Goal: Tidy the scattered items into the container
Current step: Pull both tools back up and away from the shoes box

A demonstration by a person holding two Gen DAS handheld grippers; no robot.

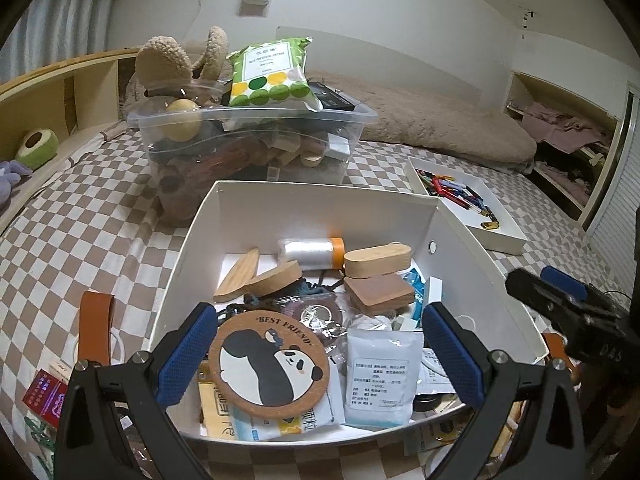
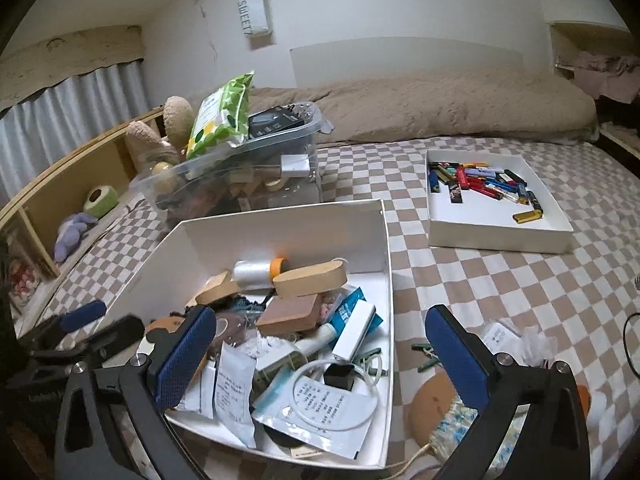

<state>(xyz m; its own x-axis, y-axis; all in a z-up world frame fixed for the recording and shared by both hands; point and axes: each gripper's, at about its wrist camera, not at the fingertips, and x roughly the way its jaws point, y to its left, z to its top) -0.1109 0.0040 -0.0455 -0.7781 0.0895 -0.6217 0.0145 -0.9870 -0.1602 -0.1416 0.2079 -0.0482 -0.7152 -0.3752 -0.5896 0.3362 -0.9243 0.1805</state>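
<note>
Blue-padded and spread wide, the jaws of the left gripper (image 1: pixel 318 358) are hovering over the near end of the white box (image 1: pixel 472 264), gripping nothing; a round panda coaster (image 1: pixel 269 362) is lying flat between the pads, on top of paper packets. The right gripper (image 2: pixel 320 356) is reaching in from the box's right side, its jaws also spread and empty, straddling the box's right wall, with one pad over the box and the other over the checkered bed sheet (image 2: pixel 500 280).

Inside the white box, wooden blocks (image 1: pixel 378 260) are resting toward the far wall beside a roll of clear film with an orange end (image 1: pixel 310 248), while a white packet with printed text (image 1: pixel 380 380) is sitting just right of the coaster. Behind the box, a clear plastic bin (image 1: pixel 248 136) is standing full, with a green dotted pack (image 1: pixel 272 72) on top. Right of the box, well apart, a shallow white tray (image 2: pixel 500 228) is holding lighters (image 2: pixel 480 184). Just right of the box, green clips (image 2: pixel 424 356) and a tan pouch (image 2: pixel 434 404) are lying on the sheet.
</note>
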